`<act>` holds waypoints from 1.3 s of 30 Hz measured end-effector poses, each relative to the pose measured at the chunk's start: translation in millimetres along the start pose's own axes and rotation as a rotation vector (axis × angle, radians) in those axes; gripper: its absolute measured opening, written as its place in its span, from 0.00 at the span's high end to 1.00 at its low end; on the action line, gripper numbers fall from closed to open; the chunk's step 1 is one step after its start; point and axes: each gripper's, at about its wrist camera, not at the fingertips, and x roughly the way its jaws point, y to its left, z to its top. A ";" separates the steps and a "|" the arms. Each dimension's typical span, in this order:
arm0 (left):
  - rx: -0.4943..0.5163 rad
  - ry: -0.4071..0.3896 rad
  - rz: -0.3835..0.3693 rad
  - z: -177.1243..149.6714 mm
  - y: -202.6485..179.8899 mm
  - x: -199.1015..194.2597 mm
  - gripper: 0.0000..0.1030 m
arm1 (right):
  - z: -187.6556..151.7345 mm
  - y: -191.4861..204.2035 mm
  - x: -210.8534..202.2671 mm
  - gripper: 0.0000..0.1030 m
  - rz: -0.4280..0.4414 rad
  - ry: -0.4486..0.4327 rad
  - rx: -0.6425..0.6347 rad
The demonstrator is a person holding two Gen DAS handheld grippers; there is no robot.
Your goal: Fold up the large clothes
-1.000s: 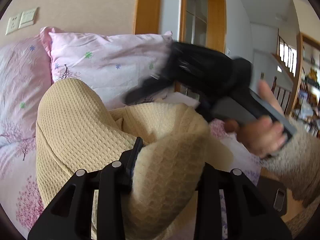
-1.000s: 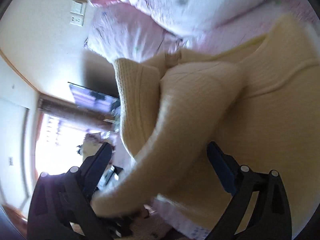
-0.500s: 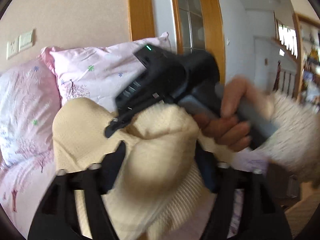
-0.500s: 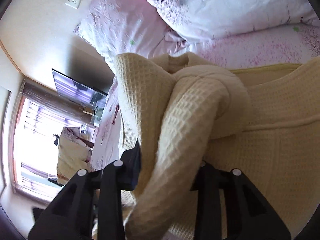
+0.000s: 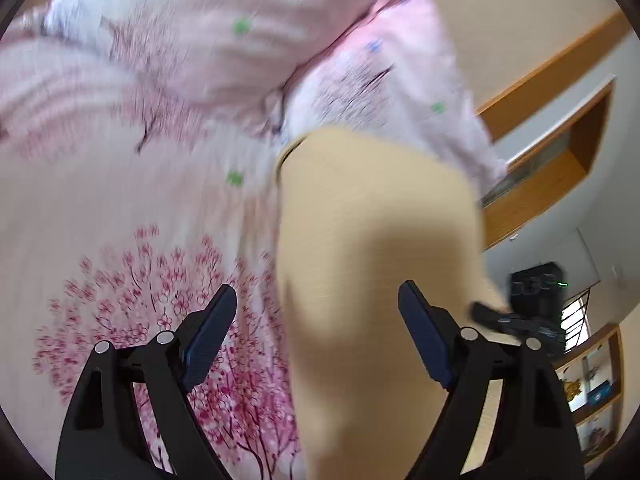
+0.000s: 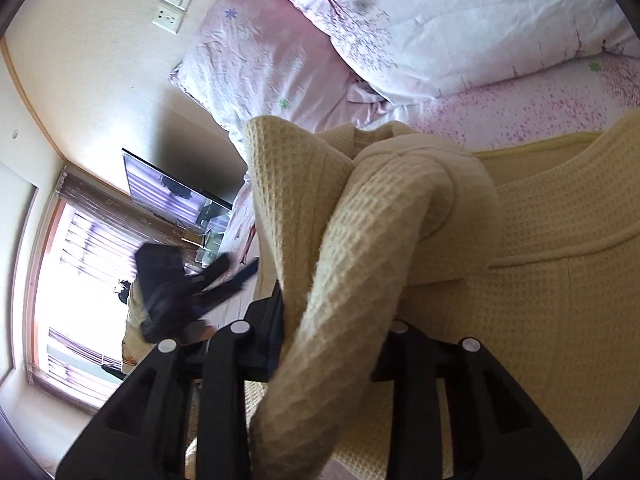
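A cream waffle-knit garment (image 6: 540, 300) lies on a pink floral bed. My right gripper (image 6: 336, 320) is shut on a rolled sleeve (image 6: 360, 264) of it and holds it lifted. In the left wrist view the garment (image 5: 372, 248) is blurred and hangs in front of me. My left gripper (image 5: 320, 320) is open, with its fingers on either side of the cloth edge and not closed on it. The right gripper (image 5: 532, 312) shows in that view beyond the cloth. The left gripper (image 6: 180, 284) shows blurred in the right wrist view.
Pink floral pillows (image 6: 440, 40) lie against the wall at the head of the bed. The bed sheet (image 5: 120, 200) with a cherry-tree print spreads to the left. A wooden door frame (image 5: 560, 140), a TV (image 6: 168, 196) and a bright window (image 6: 72, 288) surround the bed.
My left gripper has opened, let go of the sleeve and swung away fast toward the bed. My right gripper stays shut on the sleeve.
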 end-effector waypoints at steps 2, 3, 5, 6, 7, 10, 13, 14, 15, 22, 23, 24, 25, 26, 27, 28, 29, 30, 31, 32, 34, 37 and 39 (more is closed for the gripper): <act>-0.012 0.019 0.002 -2.8 1.6 9.6 0.19 | 0.8 9.6 -5.3 0.72 0.006 -0.018 -0.024; -0.029 0.022 -0.016 0.4 2.9 12.3 0.19 | 1.7 15.4 -8.5 0.72 0.008 -0.028 -0.042; -0.022 0.018 -0.043 0.5 -5.6 12.0 0.19 | 3.8 22.0 -13.3 0.73 0.014 -0.040 -0.064; 0.011 0.012 -0.047 1.1 -15.1 9.5 0.19 | 4.5 25.1 -16.7 0.73 0.018 -0.048 -0.073; 0.044 0.007 -0.046 -1.5 -26.1 6.3 0.20 | 4.8 28.5 -22.6 0.74 0.018 -0.059 -0.085; 0.157 0.016 -0.066 -2.8 -65.3 9.7 0.19 | 6.3 30.4 -42.6 0.76 0.053 -0.100 -0.095; 0.247 -0.001 -0.016 -6.6 -95.3 20.6 0.19 | 4.4 24.4 -62.8 0.79 0.057 -0.144 -0.092; 0.255 0.001 -0.012 -7.6 -101.0 25.3 0.19 | 3.3 18.9 -68.3 0.79 0.061 -0.154 -0.077; 0.268 0.004 -0.006 -10.8 -109.2 29.7 0.18 | 3.3 13.3 -72.2 0.80 0.063 -0.163 -0.063; 0.455 0.023 0.023 -29.4 -182.6 53.7 0.19 | -12.5 -24.7 -128.2 0.82 0.080 -0.266 -0.033; 0.487 0.032 0.031 -35.1 -194.5 58.4 0.19 | -13.0 -32.2 -129.9 0.82 0.079 -0.275 -0.023; 0.507 0.036 0.041 -37.9 -201.6 63.0 0.19 | -15.6 -46.4 -134.1 0.82 0.075 -0.281 -0.005; 0.541 0.044 0.062 -44.5 -212.4 71.0 0.19 | -18.1 -56.3 -135.6 0.82 0.069 -0.283 0.010; 0.551 0.047 0.074 -47.7 -215.9 75.3 0.19 | -20.1 -70.8 -136.6 0.82 0.068 -0.280 0.036; 0.559 0.056 0.083 -52.1 -221.2 83.0 0.19 | -21.7 -85.5 -136.5 0.82 0.065 -0.274 0.061; 0.560 0.068 0.086 -55.9 -225.5 91.1 0.19 | -23.8 -106.3 -135.6 0.83 0.062 -0.272 0.102; 0.559 0.085 0.084 -59.3 -228.7 98.0 0.19 | -24.5 -121.0 -133.5 0.83 0.071 -0.267 0.136; 0.559 0.108 0.074 -64.3 -233.0 106.9 0.19 | -27.1 -135.6 -132.1 0.83 0.081 -0.262 0.168; 0.570 0.123 0.075 -69.4 -236.7 114.5 0.19 | -30.2 -151.2 -130.5 0.83 0.082 -0.259 0.201; 0.588 0.128 0.096 -75.3 -241.1 121.8 0.19 | -33.5 -160.9 -129.9 0.84 0.075 -0.260 0.224; 0.634 0.143 0.131 -89.5 -248.1 137.7 0.19 | -40.1 -176.7 -129.9 0.83 0.036 -0.254 0.256; 0.729 0.131 0.219 -109.3 -257.6 151.8 0.19 | -44.0 -175.2 -141.2 0.73 -0.122 -0.264 0.259; 0.757 0.103 0.212 -114.4 -259.9 144.1 0.19 | -49.3 -159.8 -169.5 0.69 -0.214 -0.350 0.231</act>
